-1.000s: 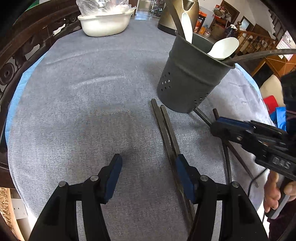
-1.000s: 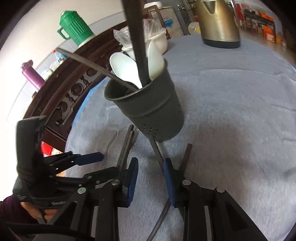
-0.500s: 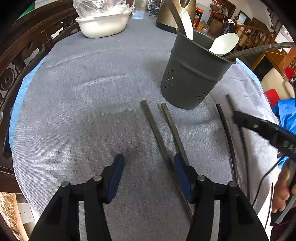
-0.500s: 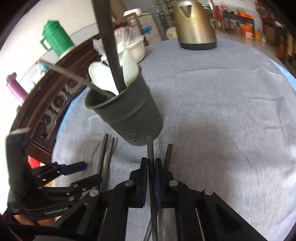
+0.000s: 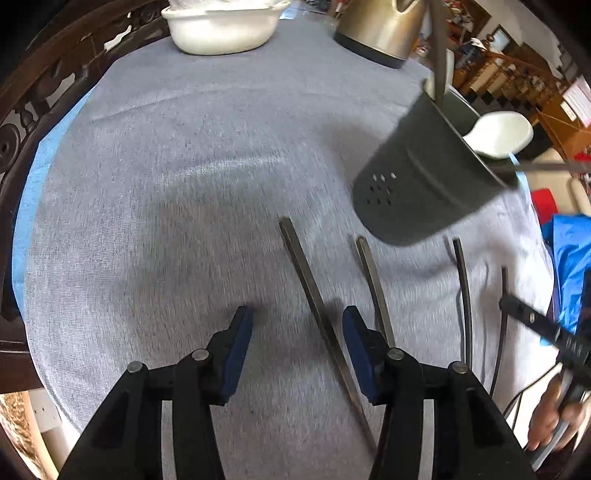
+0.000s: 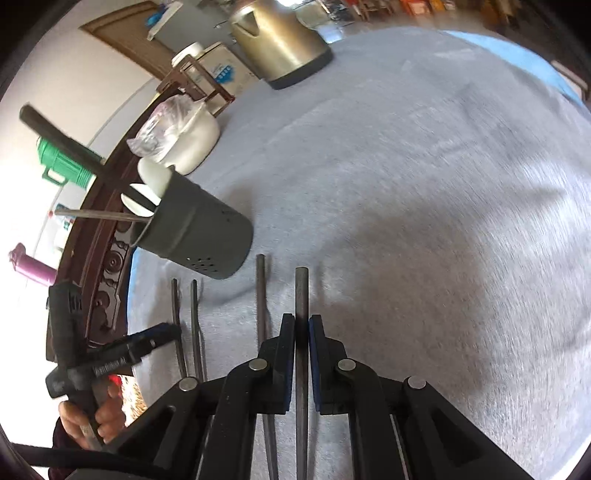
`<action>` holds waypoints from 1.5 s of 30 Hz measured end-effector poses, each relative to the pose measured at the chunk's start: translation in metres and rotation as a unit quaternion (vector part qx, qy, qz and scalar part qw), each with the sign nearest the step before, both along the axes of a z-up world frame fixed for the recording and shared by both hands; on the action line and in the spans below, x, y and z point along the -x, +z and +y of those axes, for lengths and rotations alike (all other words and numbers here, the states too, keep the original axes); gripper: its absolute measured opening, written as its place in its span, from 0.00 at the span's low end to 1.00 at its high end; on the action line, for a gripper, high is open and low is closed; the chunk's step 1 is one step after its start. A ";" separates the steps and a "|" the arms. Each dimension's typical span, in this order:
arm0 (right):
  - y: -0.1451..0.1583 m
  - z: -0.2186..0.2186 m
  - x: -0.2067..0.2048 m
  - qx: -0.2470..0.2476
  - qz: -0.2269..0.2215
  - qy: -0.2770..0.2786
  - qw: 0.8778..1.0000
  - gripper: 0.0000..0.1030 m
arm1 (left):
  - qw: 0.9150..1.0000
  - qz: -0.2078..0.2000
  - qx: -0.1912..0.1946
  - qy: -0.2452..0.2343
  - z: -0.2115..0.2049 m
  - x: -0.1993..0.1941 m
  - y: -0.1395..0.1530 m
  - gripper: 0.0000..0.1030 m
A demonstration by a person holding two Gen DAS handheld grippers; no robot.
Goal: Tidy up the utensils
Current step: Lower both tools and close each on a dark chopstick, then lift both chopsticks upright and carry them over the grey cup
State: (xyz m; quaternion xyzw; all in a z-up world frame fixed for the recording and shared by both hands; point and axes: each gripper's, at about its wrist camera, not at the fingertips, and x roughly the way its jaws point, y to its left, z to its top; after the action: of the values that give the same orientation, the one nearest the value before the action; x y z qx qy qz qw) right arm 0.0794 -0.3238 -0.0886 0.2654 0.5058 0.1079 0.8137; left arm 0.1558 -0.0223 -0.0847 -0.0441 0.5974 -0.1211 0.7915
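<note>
A dark grey utensil holder (image 5: pixel 424 173) stands on the grey tablecloth with white spoons (image 5: pixel 498 134) and dark sticks in it; it also shows in the right wrist view (image 6: pixel 199 240). Several dark chopsticks lie in front of it. My left gripper (image 5: pixel 297 336) is open low over the cloth, with one chopstick (image 5: pixel 317 314) lying between its fingers and another (image 5: pixel 373 284) just to the right. My right gripper (image 6: pixel 302 326) is shut on a dark chopstick (image 6: pixel 301 295). Another chopstick (image 6: pixel 261 306) lies just to its left. Only the tip of the right gripper shows in the left wrist view (image 5: pixel 524 317).
A white basin (image 5: pixel 221 27) with a plastic bag and a brass-coloured kettle (image 5: pixel 384 26) stand at the far side of the round table. Carved dark wooden chair backs (image 5: pixel 33 107) ring the left edge. A green jug (image 6: pixel 62 162) stands beyond the table.
My right gripper has shut on a chopstick and drawn back from the holder. My left gripper has shifted so a chopstick now lies between its open fingers.
</note>
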 end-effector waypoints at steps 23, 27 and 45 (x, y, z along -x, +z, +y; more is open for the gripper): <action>0.018 0.001 0.027 -0.023 -0.040 0.007 0.999 0.08 | 0.999 -0.040 -0.025 0.025 -0.021 -0.048 0.012 0.07; 0.034 0.004 0.032 -0.023 -0.070 0.009 0.997 0.08 | 0.997 -0.074 -0.013 0.028 -0.015 -0.031 0.035 0.07; 0.138 0.018 0.070 -0.027 -0.243 -0.017 0.970 0.08 | 0.961 -0.273 0.037 0.023 -0.013 0.069 0.164 0.07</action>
State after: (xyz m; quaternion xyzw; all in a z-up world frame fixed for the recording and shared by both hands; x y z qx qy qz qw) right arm 0.0089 -0.3059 0.0494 0.2619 0.2856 0.1688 0.9063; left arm 0.0867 -0.0356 0.0791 -0.0520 0.3527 -0.1322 0.9249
